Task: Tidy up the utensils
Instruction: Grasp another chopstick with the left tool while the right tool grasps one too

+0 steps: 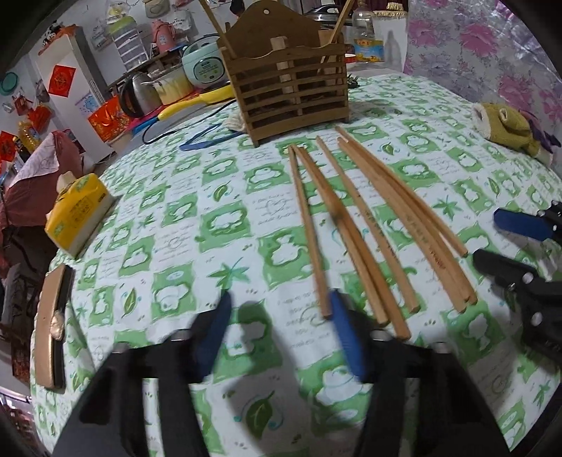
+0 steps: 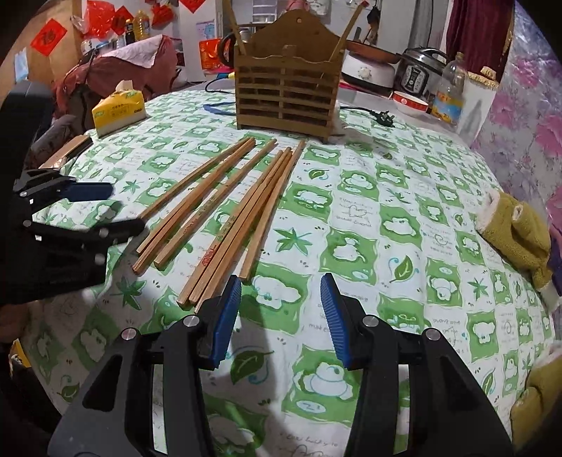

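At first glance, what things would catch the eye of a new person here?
The loose wooden chopsticks lie fanned on the green-and-white tablecloth in the middle. Behind them stands the slatted wooden holder, with a few sticks already upright in it. A yellow tissue pack lies at the far left edge of the table.

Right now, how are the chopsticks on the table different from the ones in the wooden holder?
The chopsticks on the table lie flat on the green cloth; the ones in the wooden holder stand up, leaning outward.
There are six on the table, but only two in the holder.
The ones on the table show their whole length; the holder hides the lower parts of the others.
All look like plain wooden sticks.
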